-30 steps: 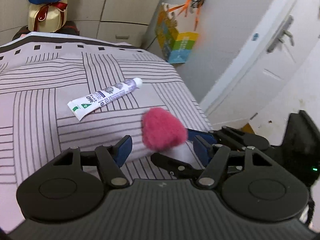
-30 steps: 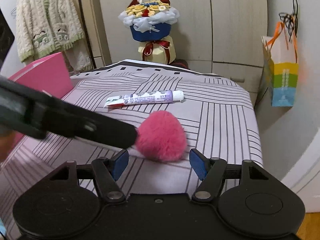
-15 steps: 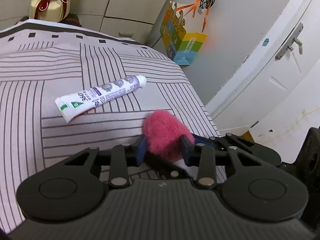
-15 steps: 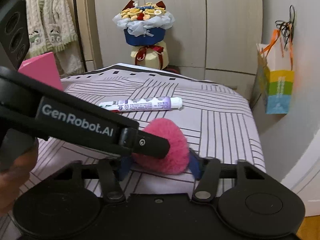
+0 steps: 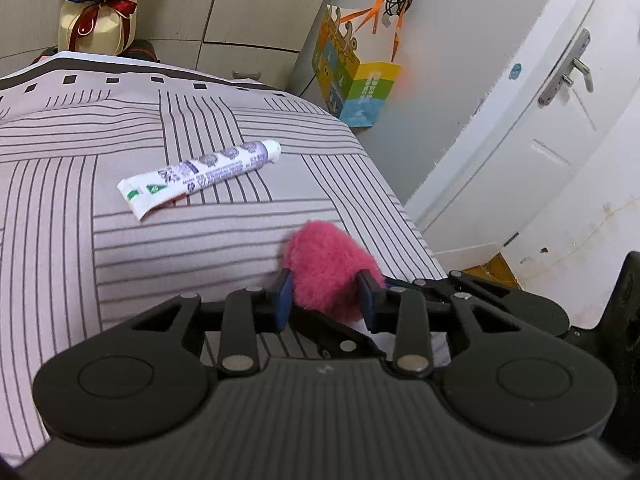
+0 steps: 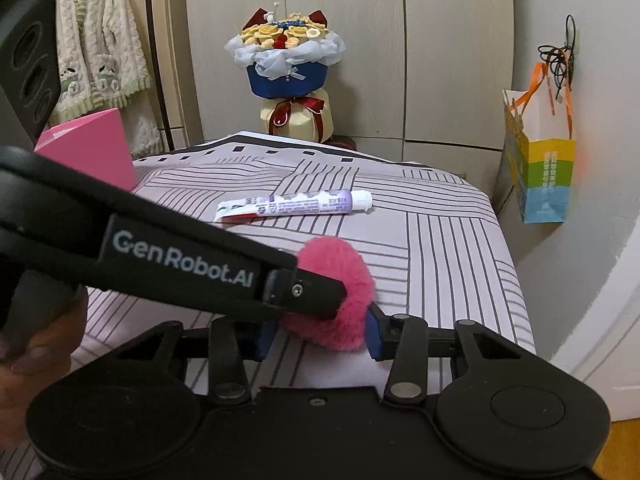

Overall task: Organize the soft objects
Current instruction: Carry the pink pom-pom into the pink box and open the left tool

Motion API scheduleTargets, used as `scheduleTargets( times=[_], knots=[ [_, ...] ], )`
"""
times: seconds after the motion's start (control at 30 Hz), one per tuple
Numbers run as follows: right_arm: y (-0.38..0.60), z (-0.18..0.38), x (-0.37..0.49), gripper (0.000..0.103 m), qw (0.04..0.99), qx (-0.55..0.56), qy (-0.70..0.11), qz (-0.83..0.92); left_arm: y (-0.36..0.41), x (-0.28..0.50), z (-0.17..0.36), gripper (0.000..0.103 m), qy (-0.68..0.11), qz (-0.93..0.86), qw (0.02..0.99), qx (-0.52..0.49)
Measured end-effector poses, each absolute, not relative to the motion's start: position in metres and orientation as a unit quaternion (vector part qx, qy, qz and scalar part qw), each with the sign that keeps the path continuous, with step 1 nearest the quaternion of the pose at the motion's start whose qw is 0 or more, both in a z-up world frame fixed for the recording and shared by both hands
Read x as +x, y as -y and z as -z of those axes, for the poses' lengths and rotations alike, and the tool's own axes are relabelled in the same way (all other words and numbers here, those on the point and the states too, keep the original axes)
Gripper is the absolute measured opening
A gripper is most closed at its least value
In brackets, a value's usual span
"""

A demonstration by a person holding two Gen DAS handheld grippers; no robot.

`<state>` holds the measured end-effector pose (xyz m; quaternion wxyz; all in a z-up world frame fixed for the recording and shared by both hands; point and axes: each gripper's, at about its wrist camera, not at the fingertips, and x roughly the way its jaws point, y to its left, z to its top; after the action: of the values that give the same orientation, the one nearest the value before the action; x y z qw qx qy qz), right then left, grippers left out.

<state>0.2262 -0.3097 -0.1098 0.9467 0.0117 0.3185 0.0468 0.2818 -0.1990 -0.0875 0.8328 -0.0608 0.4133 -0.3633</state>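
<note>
A white and purple toothpaste tube (image 5: pixel 200 172) lies on the far left of the striped grey bedspread (image 5: pixel 80 200). Near the bed's right edge, the left tongs (image 5: pixel 326 300) pinch a fluffy pink pom-pom (image 5: pixel 324 268) resting on the spread. The right tongs (image 6: pixel 320 330) are closing around the same pom-pom, blue pads (image 6: pixel 376 336) touching its fur.

Both views are taken low and close over the striped bed (image 5: pixel 200 248), angled downward. The left wrist view faces a white door (image 5: pixel 540 128); the right wrist view faces the wardrobe (image 6: pixel 400 40). The pink pompom (image 5: pixel 324 276), toothpaste tube (image 6: pixel 296 205) and paper bag (image 6: pixel 540 176) are shared.
</note>
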Motion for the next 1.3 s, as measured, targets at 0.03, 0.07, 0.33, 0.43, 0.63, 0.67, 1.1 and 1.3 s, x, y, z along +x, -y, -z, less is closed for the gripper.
scheduleTargets(
  times=[0.03,0.07,0.33,0.43,0.63,0.67,1.1,1.3],
  knots=[
    [0.307,0.109,0.223,0.048,0.946,0.012,-0.319,-0.046,0.197,0.278,0.086,0.034,-0.414,0.362,0.833,-0.060],
    [0.305,0.108,0.220,0.049,0.946,0.014,-0.321,-0.045,0.196,0.274,0.085,0.034,-0.414,0.362,0.833,-0.058],
    [0.286,0.099,0.188,0.049,0.945,0.022,-0.322,-0.050,0.180,0.239,0.072,0.034,-0.406,0.361,0.838,-0.043],
    [0.282,0.093,0.176,0.049,0.945,0.019,-0.321,-0.061,0.170,0.226,0.067,0.034,-0.405,0.364,0.838,-0.046],
    [0.273,0.082,0.147,0.049,0.940,0.010,-0.327,-0.100,0.147,0.197,0.055,0.034,-0.417,0.374,0.828,-0.038],
    [0.270,0.079,0.142,0.049,0.939,0.008,-0.328,-0.107,0.143,0.191,0.053,0.034,-0.418,0.375,0.826,-0.037],
    [0.215,0.030,0.088,0.049,0.914,-0.064,-0.340,-0.211,0.075,0.120,0.017,0.035,-0.418,0.373,0.828,-0.035],
    [0.177,0.007,0.078,0.050,0.907,-0.086,-0.324,-0.256,0.030,0.096,-0.004,0.035,-0.401,0.349,0.846,-0.046]
  ],
)
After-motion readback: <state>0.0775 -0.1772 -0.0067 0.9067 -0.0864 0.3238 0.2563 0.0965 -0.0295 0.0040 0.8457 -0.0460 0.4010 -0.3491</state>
